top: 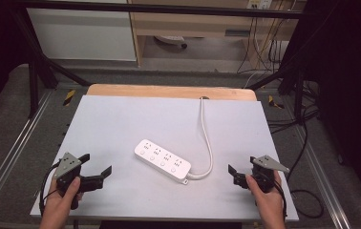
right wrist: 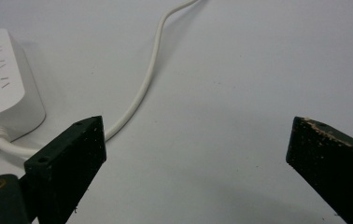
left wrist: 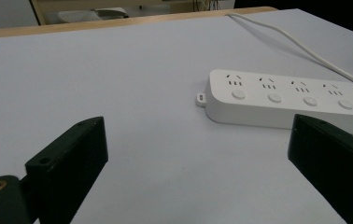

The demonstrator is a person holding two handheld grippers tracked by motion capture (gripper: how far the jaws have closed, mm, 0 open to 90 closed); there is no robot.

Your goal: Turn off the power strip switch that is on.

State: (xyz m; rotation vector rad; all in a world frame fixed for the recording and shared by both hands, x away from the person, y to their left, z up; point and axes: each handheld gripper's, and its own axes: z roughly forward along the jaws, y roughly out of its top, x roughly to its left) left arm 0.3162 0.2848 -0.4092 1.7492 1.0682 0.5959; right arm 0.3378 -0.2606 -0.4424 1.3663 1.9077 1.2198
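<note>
- One white power strip [top: 162, 160] lies slantwise near the middle of the grey table [top: 121, 119], with four sockets and four round buttons.
- Its single cord [top: 206, 138] loops from its right end up to the far edge.
- Bare tabletop surrounds the strip on every side.
- The left gripper [top: 96, 168] sits near the front left corner, jaws wide apart, holding nothing.
- The right gripper [top: 236, 172] sits near the front right edge, jaws spread, nothing between them.
</note>
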